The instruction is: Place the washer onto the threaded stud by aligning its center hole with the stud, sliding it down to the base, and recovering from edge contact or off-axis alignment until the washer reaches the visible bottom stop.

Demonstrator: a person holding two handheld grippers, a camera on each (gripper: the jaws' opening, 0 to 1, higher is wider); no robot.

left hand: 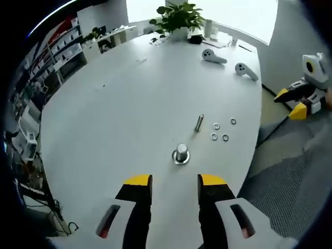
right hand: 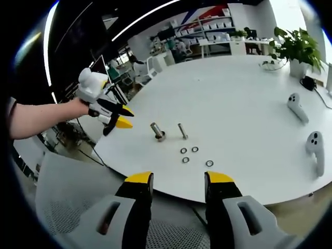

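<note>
A short metal stud stands upright on its round base on the white table, just ahead of my left gripper, which is open and holds nothing. Several small washers lie loose to the stud's right. In the right gripper view the stud and the washers sit near the table's front edge. My right gripper is open and empty, off the table's edge. A hand holds the left gripper open at the left. The right gripper hovers beyond the table's right edge.
A thin metal bolt rests between the stud and the washers. Two white handheld controllers lie farther back. A potted plant stands at the far edge. A mesh chair seat sits below the right gripper, and shelves line the far wall.
</note>
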